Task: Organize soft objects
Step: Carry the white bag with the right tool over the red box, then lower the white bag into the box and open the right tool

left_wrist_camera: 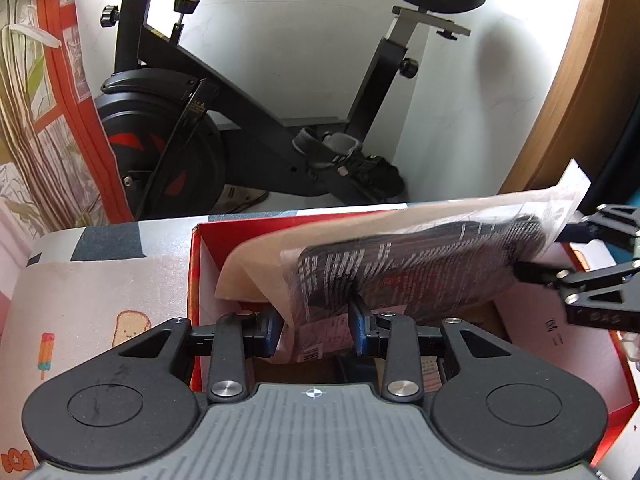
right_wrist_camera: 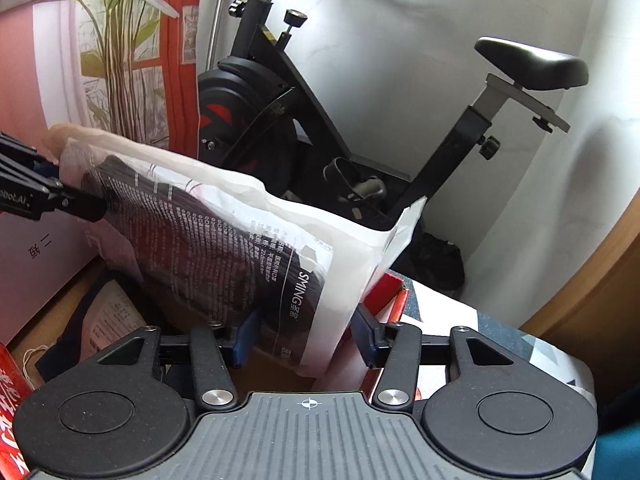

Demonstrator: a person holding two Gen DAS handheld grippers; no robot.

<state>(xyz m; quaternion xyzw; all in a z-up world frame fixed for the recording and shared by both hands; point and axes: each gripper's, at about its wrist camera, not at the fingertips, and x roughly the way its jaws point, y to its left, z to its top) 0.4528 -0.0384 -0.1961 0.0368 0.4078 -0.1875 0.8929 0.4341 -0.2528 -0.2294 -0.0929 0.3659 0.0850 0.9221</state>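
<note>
Tongs first: left gripper (left_wrist_camera: 316,330) has its blue pads on either side of the bag's lower edge, seemingly clamped on the film and paper there; right gripper (right_wrist_camera: 306,334) straddles the opposite end, but a gap shows beside its right pad, so I read it as let go, jaws standing apart around the bag.

Packaged black item in clear printed bag (left_wrist_camera: 420,264), backed by tan paper sleeve (left_wrist_camera: 256,264), hangs partly inside the red cardboard box (left_wrist_camera: 196,280), propped above the papers on the box floor; box rests on a patterned table cover (left_wrist_camera: 100,288).

Orientation, judged: long axis runs across the box, from the left gripper's end up toward the right gripper's end; tilted, the right gripper's end higher, printed face toward the left wrist camera.

Risks, judged: with one end free, bag may pivot on the left grip and slump; slick film could slide through the pads; raised corner may catch the box wall and stay proud; tan sleeve could separate from the bag.

Exercise bike (left_wrist_camera: 240,120) behind, well apart.
</note>
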